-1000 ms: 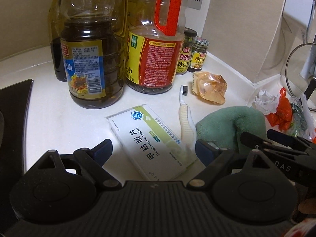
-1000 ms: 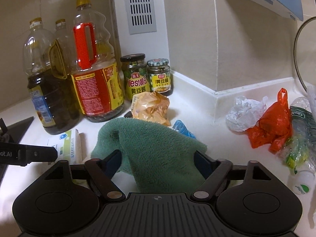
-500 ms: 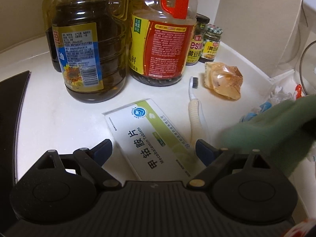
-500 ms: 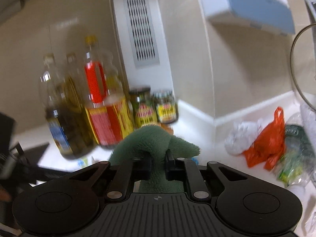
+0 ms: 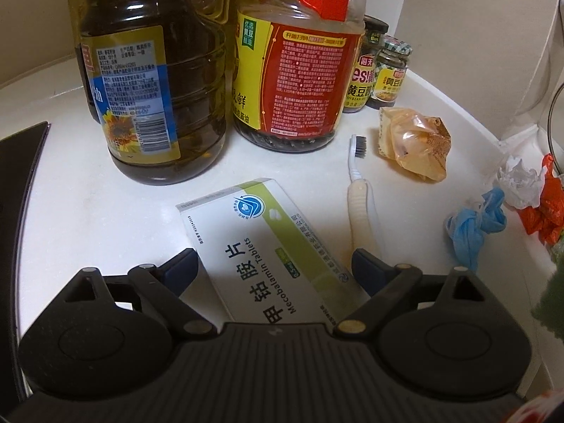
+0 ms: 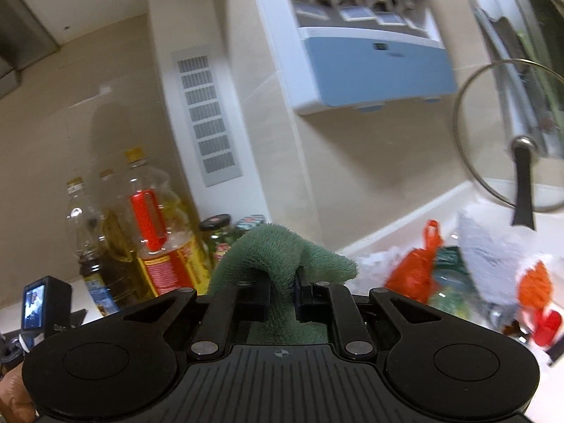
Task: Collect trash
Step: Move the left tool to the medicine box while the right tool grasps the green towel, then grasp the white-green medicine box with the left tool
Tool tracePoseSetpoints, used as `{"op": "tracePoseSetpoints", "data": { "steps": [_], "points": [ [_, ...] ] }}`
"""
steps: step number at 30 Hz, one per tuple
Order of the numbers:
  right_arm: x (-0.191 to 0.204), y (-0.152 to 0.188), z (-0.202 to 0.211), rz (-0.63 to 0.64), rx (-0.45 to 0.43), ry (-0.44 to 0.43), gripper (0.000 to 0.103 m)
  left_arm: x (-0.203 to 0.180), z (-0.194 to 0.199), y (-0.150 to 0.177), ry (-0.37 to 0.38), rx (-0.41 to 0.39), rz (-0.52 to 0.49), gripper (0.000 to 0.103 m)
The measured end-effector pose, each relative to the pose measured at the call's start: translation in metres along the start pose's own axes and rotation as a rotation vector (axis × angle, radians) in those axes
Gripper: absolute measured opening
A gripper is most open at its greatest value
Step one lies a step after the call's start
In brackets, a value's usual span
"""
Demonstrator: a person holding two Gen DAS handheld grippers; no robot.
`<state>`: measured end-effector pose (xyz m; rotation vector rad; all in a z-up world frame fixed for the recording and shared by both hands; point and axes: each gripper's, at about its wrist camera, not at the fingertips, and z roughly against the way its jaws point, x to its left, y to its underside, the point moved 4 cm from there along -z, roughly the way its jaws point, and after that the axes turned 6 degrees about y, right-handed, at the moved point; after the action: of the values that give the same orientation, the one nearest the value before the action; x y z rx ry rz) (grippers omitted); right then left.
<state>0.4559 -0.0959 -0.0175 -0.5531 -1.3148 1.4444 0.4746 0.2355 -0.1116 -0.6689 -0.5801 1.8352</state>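
Two grippers split the work. On the left, the left gripper (image 5: 275,264) hangs over the counter (image 5: 70,190) with jaws open, a pill box (image 5: 268,246) lying untouched between them, likely next for pickup. Just right of those jaws lies a toothbrush (image 5: 359,190), a wrapper (image 5: 416,144) beyond it. The right gripper (image 6: 283,298) has jaws closed on a green cloth (image 6: 278,253). A second ago that cloth lay on the counter between open jaws; now it is lifted, baring a blue glove (image 5: 472,222).
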Motion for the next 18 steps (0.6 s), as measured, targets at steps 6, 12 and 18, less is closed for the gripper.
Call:
{"op": "tracePoseSetpoints", "data": {
  "steps": [6, 12, 18],
  "points": [
    [-0.017, 0.01, 0.014, -0.04, 0.021, 0.032, 0.013, 0.012, 0.01, 0.005, 0.005, -0.007, -0.021, 0.09],
    [-0.024, 0.018, 0.027, -0.064, 0.042, 0.013, 0.013, 0.022, 0.027, 0.012, -0.003, -0.025, -0.049, 0.081],
    [-0.025, 0.022, 0.039, -0.069, 0.066, -0.035, 0.013, 0.025, 0.051, 0.026, 0.017, -0.007, -0.101, 0.083]
  ]
}}
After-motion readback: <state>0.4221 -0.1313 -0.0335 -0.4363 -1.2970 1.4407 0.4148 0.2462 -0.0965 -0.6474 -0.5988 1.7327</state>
